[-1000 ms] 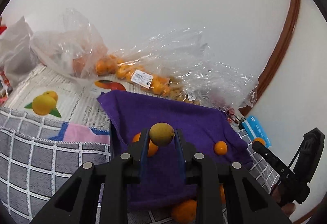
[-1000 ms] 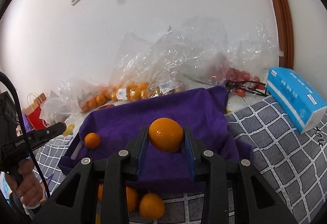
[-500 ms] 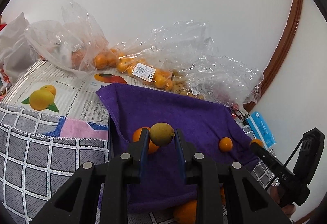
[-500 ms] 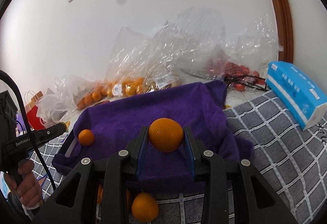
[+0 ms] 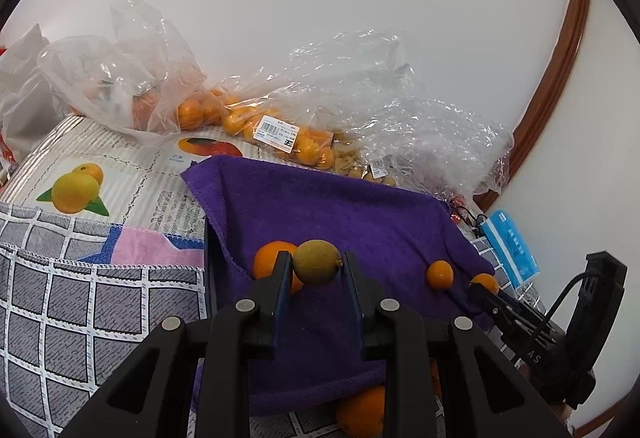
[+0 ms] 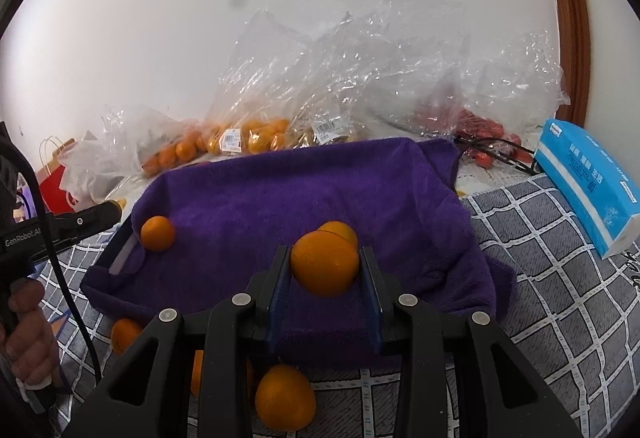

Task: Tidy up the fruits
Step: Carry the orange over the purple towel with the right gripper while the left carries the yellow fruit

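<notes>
Pinching a greenish-yellow fruit (image 5: pixel 317 262) between the left gripper (image 5: pixel 316 270) fingers, high near the tips, above the purple towel (image 5: pixel 360 222). Gripping an orange (image 6: pixel 325 263) the same way in the right gripper (image 6: pixel 325 270), also over the towel, which drapes what looks like a dark tray. Risking a roll on release: round fruit, a soft sloping cloth, front edge close, with loose oranges already lying below that edge on the checked blanket (image 6: pixel 560 298), one of them (image 6: pixel 285 403) just under the right gripper. Risking a knock too against fruit already resting on the towel: one orange (image 5: pixel 269 265) right behind the left fingers, a second (image 6: pixel 338 230) right behind the held orange, a small one (image 6: pixel 158 233) near the left rim. Looking smooth, firm and glossy, the orange bright and unblemished, the other fruit duller, olive-toned, with a small stem nub. Beyond, crinkled plastic bags (image 6: pixel 360 78) of more fruit along the wall, a blue tissue pack (image 6: pixel 588 182) off to the right.
</notes>
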A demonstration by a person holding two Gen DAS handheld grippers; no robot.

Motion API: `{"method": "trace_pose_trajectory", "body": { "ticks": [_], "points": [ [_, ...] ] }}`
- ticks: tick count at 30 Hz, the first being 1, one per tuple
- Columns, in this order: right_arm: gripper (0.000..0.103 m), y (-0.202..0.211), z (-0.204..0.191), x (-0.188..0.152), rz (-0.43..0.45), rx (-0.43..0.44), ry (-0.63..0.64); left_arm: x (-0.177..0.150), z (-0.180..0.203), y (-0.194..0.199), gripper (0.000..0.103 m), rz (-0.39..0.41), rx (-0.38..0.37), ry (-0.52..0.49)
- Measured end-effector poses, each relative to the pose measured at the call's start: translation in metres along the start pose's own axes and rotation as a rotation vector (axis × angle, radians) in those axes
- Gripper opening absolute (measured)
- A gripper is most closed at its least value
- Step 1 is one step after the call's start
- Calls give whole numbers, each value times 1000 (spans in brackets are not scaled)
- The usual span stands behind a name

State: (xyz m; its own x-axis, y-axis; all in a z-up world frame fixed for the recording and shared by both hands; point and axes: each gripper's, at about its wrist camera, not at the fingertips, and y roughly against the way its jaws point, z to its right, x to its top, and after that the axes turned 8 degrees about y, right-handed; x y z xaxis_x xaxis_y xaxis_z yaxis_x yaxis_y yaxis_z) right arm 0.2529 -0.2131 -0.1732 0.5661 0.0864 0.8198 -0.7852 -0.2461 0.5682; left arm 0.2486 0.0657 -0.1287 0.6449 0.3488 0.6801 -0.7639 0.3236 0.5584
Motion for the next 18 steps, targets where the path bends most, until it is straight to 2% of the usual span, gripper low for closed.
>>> {"method": "trace_pose_trajectory", "body": {
  "ticks": [8, 18],
  "points": [
    [34, -11, -2, 0, -68, 12, 9, -3, 4, -5, 24, -20, 19, -34],
    [34, -18, -4, -1, -107, 9, 19, -7, 6, -16, 24, -63, 50, -54]
  ]
}}
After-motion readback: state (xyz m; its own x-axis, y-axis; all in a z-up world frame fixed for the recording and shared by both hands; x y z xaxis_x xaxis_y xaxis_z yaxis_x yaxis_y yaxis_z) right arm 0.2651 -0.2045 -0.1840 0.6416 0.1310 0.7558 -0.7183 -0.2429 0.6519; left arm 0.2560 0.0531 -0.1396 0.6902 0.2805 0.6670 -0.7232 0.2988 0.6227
